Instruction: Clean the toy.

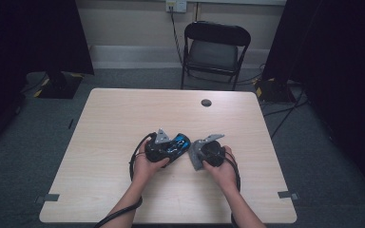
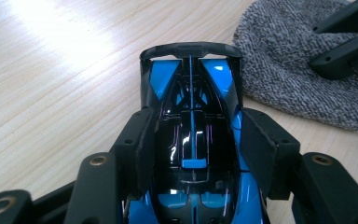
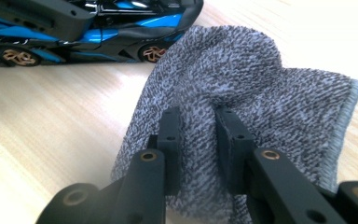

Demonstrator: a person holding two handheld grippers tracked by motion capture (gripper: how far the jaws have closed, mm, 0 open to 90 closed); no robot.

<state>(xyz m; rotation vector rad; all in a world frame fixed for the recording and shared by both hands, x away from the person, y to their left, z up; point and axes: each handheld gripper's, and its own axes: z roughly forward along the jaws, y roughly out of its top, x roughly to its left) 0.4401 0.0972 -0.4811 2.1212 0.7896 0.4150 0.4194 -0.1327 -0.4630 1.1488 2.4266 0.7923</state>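
A blue and black toy race car (image 2: 192, 140) rests on the wooden table (image 1: 123, 123), and my left gripper (image 2: 193, 140) is shut on its body, one pad on each side. In the high view the car (image 1: 179, 143) pokes out to the right of my left gripper (image 1: 164, 148). A grey knitted cloth (image 3: 261, 102) lies just right of the car's nose. My right gripper (image 3: 199, 135) is shut on a bunched fold of that cloth. Seen from above, the cloth (image 1: 196, 154) sits under my right gripper (image 1: 209, 151). The left gripper view shows the cloth (image 2: 284, 60) beside the car.
A black folding chair (image 1: 215, 50) stands beyond the table's far edge. A small round hole cover (image 1: 206, 102) sits near the far edge of the table. Cables run on the floor at the right, and dark curtains hang on both sides.
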